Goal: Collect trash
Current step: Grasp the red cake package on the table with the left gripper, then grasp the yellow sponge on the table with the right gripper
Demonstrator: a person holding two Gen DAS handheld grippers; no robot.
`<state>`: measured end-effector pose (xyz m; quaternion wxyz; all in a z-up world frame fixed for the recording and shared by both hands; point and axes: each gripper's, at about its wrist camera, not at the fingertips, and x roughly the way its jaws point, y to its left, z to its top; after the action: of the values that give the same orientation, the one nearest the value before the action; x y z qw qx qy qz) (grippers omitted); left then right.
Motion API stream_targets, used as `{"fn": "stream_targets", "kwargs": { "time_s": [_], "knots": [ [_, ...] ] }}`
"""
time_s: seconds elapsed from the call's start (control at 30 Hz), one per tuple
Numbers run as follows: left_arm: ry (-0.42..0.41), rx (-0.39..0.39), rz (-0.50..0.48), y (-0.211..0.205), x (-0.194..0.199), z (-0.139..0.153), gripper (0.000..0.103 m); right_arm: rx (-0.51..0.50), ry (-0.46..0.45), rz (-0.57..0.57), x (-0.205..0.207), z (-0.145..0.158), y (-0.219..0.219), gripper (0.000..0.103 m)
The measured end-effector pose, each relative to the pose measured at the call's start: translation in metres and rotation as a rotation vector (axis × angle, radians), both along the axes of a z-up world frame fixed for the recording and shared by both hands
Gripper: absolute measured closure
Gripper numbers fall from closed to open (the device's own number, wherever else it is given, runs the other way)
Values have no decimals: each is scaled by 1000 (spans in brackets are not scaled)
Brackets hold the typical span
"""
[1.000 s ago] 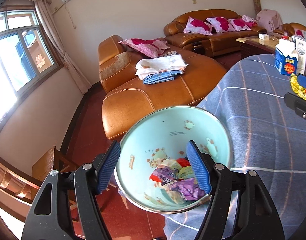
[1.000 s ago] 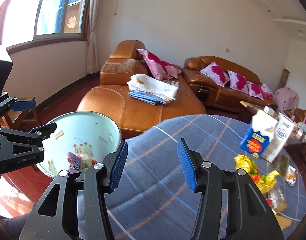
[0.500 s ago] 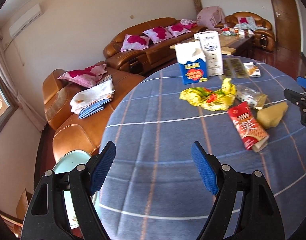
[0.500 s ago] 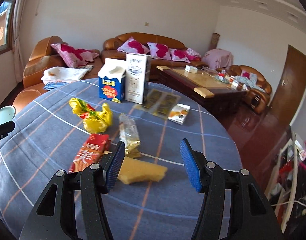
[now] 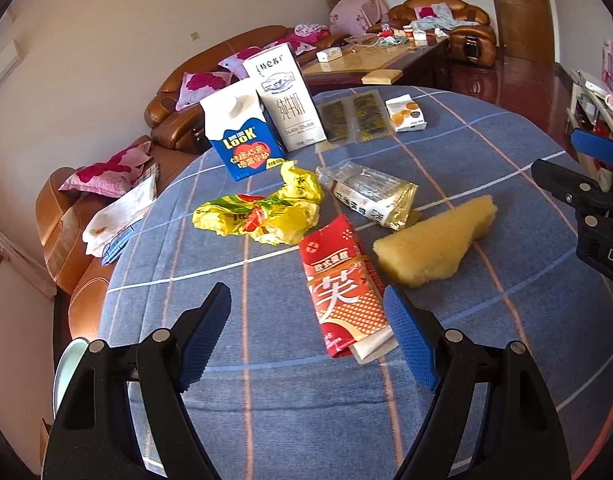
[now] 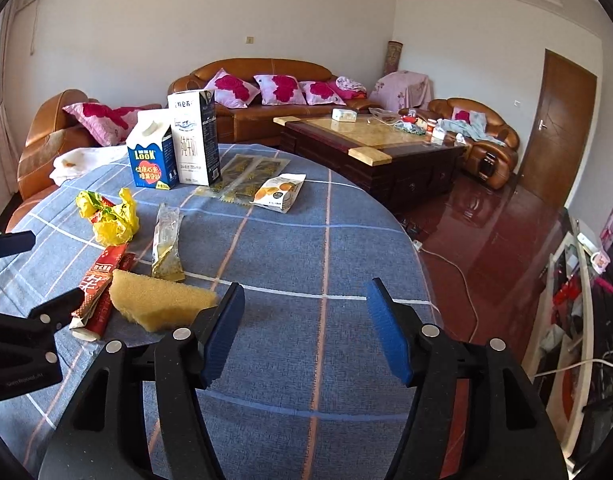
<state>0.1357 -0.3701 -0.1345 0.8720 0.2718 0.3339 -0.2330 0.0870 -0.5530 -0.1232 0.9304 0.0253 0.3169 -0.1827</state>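
Trash lies on the round table with a blue checked cloth [image 5: 486, 152]: a red wrapper [image 5: 342, 292], a yellow sponge chunk [image 5: 434, 240], a crumpled yellow bag [image 5: 266, 212], a gold-and-clear packet [image 5: 370, 196]. My left gripper [image 5: 308, 334] is open and empty, just short of the red wrapper, whose near end lies by the right pad. My right gripper [image 6: 304, 330] is open and empty over bare cloth, right of the sponge [image 6: 158, 298]. The red wrapper [image 6: 100, 284] lies beside the sponge. The light blue trash bin's rim [image 5: 66, 364] shows at the table's left edge.
A blue milk carton [image 5: 238, 128] and a white carton [image 5: 286, 96] stand at the far side, with dark flat packets [image 5: 354, 116] and a small snack bag [image 5: 406, 112]. Leather sofas [image 6: 262, 76], a coffee table [image 6: 370, 140] and red floor [image 6: 486, 240] lie beyond.
Both grippers swung from the bin at the table's left edge over to the trash on the table. The left gripper has come closer to the red wrapper. Both stayed open.
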Motion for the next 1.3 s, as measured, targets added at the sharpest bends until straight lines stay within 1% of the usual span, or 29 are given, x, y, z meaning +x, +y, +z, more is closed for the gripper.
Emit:
{"fn": "stream_targets", "kwargs": {
  "time_s": [0.1, 0.17, 0.2, 0.23, 0.27, 0.33, 0.4, 0.47, 0.5, 0.6, 0.7, 0.77, 0.83, 0.87, 0.97, 1.0, 1.07, 1.1, 1.13, 1.23, 1.3],
  "knots": [
    [24, 16, -10, -7, 0, -9, 26, 11, -4, 12, 0, 0, 0, 40],
    [51, 28, -11, -9, 3, -15, 30, 12, -8, 22, 1, 1, 3, 40],
    [67, 22, -18, -8, 4, -17, 39, 10, -9, 28, 2, 1, 4, 40],
    [90, 18, -26, -8, 6, -19, 56, 9, -10, 34, 3, 2, 6, 40],
    [112, 16, -28, -6, 8, -21, 56, 12, -11, 42, 4, 2, 7, 40],
    [130, -1, -36, -1, 10, -20, 57, 17, -9, 60, 6, 3, 10, 40],
    [121, -3, -34, 6, 10, -17, 57, 20, -12, 90, 7, 5, 15, 40],
    [122, -24, -32, 18, 11, -11, 57, 31, -8, 141, 10, 6, 22, 40],
    [112, -33, -24, 25, 10, -6, 57, 37, 0, 174, 13, 6, 26, 40],
    [39, -22, 13, 47, 10, 5, 57, 39, 19, 263, 22, 6, 36, 40],
    [17, -21, 49, 68, 13, 11, 57, 63, 68, 342, 37, 3, 44, 40],
    [11, -21, 62, 79, 13, 12, 57, 25, 117, 369, 45, -2, 52, 40],
    [3, -13, 78, 88, 13, 10, 57, 41, 174, 414, 52, -10, 55, 40],
    [9, -12, 85, 92, 14, 8, 57, 56, 189, 431, 54, -13, 55, 40],
    [21, -12, 104, 103, 17, 3, 57, 38, 230, 443, 57, -19, 55, 40],
    [22, -13, 109, 105, 18, 2, 57, 47, 236, 454, 57, -19, 55, 41],
    [25, -19, 116, 110, 19, 3, 57, 62, 240, 475, 56, -18, 55, 47],
    [24, -21, 118, 111, 19, 3, 57, 44, 247, 472, 55, -17, 56, 50],
    [24, -24, 118, 112, 19, 4, 57, 21, 250, 471, 56, -17, 58, 51],
    [21, -30, 121, 114, 18, 6, 57, -21, 229, 470, 57, -17, 59, 49],
    [20, -30, 122, 115, 17, 6, 57, -15, 251, 482, 61, -22, 59, 47]
  ]
}}
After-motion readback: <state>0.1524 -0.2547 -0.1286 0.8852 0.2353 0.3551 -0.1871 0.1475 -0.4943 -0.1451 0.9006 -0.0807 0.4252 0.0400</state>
